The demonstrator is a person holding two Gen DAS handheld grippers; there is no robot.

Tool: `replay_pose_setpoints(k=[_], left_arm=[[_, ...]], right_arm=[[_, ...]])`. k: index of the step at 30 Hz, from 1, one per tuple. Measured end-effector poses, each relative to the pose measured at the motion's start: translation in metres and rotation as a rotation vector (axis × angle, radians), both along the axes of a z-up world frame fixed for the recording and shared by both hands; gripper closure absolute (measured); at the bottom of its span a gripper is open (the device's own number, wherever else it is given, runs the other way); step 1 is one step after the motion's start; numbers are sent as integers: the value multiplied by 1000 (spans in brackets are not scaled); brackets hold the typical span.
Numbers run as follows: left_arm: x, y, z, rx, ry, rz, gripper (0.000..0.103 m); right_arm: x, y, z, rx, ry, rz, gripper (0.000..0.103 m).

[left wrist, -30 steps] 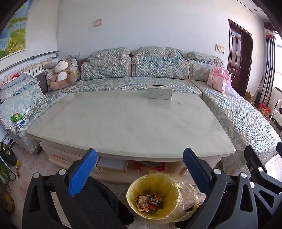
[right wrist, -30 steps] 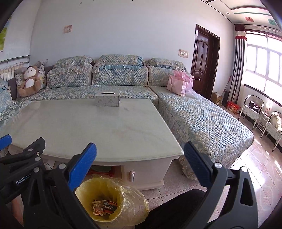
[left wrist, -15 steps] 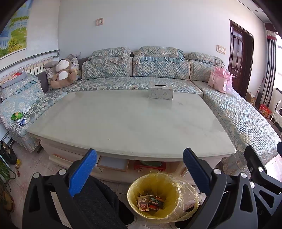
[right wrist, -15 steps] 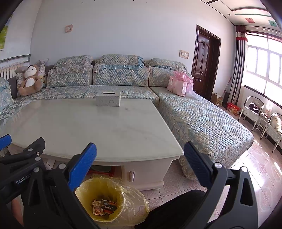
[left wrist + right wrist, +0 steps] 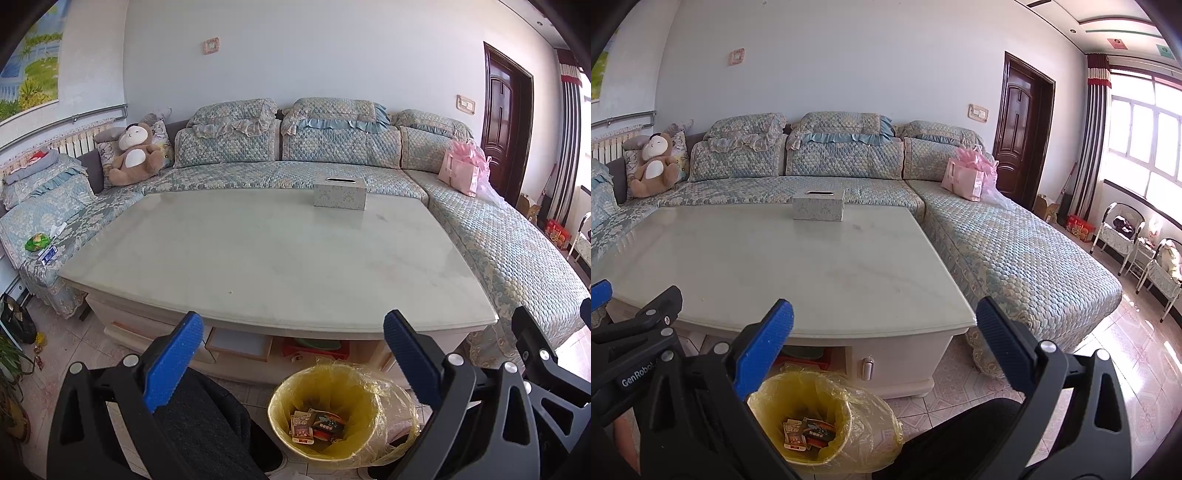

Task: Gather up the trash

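Left wrist view first, reading from the left: a green wrapper (image 5: 37, 242) and a small blue-and-white packet (image 5: 48, 254) lie on the quilted sofa arm (image 5: 70, 221), well apart from everything else; I'd judge these the trash not yet collected; thin, crinkly and near weightless, likely to slide on the fabric, so best pinched at a raised edge or corner rather than pressed flat. A plush bear (image 5: 135, 155) sits further along the sofa; the marble-topped coffee table (image 5: 258, 258) carries only a patterned tissue box (image 5: 340, 192). The left gripper (image 5: 291, 356) hangs with its blue pads spread wide, nothing between them; just below stands the bin with its yellow liner (image 5: 325, 417), several snack wrappers (image 5: 317, 426) already inside, their print too small to read. A pink gift bag (image 5: 461, 173) rests on the sofa's right run.

From the right wrist view, the left gripper's frame at the left edge bears the lettering "GenRobot", partly cut off; the right gripper (image 5: 882, 352) is likewise gaping and empty, beside the bin (image 5: 801, 417); the liner is soft film that would tear if snagged.
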State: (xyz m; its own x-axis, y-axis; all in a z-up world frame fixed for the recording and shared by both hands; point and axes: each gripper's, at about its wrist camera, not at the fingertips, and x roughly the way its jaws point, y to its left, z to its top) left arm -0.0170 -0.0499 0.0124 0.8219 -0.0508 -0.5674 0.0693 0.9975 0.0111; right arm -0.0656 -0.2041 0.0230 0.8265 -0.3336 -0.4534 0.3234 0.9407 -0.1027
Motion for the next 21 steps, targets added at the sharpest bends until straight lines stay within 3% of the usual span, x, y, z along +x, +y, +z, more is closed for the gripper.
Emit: replay_pose_setpoints(k=[21], left_arm=[[0, -4, -2, 37, -14, -1, 7]], right_arm=[[4, -2, -3, -6, 12, 6, 6]])
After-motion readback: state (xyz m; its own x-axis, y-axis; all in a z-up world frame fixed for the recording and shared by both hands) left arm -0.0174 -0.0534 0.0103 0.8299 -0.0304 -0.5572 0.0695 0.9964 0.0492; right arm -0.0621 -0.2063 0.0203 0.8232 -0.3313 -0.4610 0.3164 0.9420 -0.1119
